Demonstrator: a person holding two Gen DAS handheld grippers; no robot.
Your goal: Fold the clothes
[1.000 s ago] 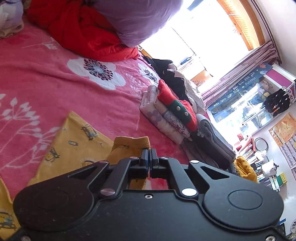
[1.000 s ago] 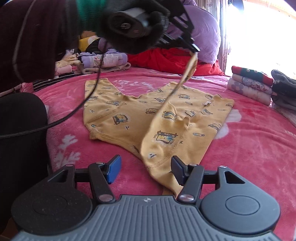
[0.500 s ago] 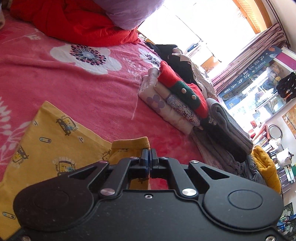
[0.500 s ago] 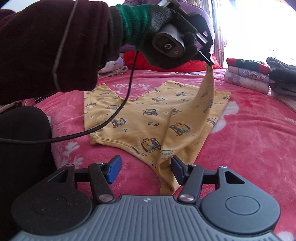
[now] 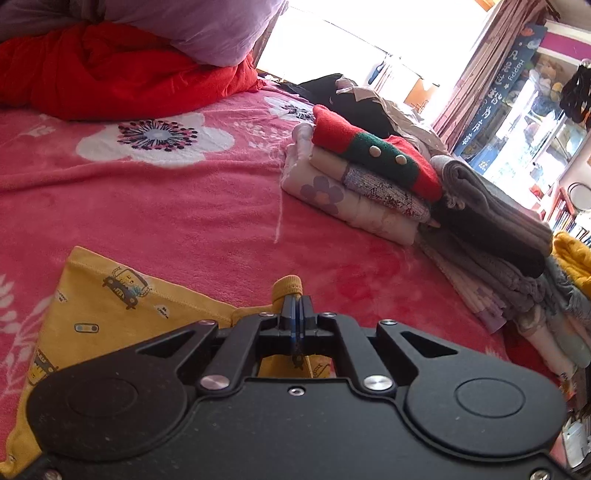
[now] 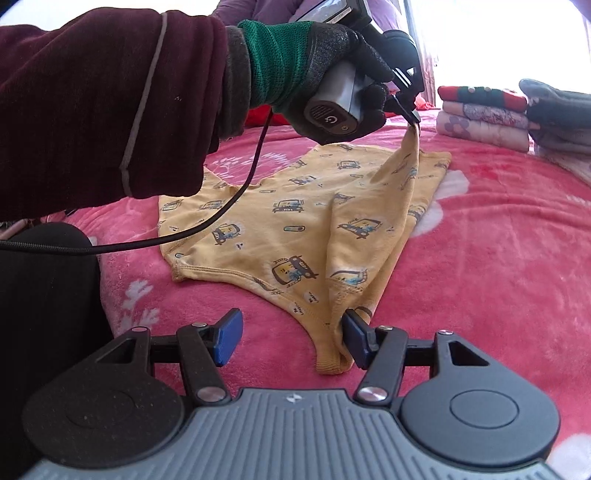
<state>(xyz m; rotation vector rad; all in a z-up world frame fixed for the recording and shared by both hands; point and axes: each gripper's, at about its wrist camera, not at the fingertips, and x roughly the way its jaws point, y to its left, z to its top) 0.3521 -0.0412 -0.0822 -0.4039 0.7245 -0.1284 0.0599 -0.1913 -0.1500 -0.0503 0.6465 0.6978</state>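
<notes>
While your left gripper (image 6: pixel 412 116) stays clenched on one cuff of the yellow car-print trousers (image 6: pixel 295 221), lifted off the bed (image 6: pixel 498 240), your right gripper (image 6: pixel 291 341) stands released beside the lower cuff; a fold appears underway, so lay that leg across squarely.

The left gripper (image 5: pixel 296 306) body hides the near part of the yellow printed garment (image 5: pixel 110 306) in the left wrist view, and the picture's left edge cuts the cloth off. In the right wrist view the gloved hand (image 6: pixel 332 74) covers most of that gripper, so only its tip shows. The sleeve (image 6: pixel 110 99) runs off the left edge. The window (image 5: pixel 369 33) is blown out white; the shelf items (image 5: pixel 535 122) are too blurred to identify.
</notes>
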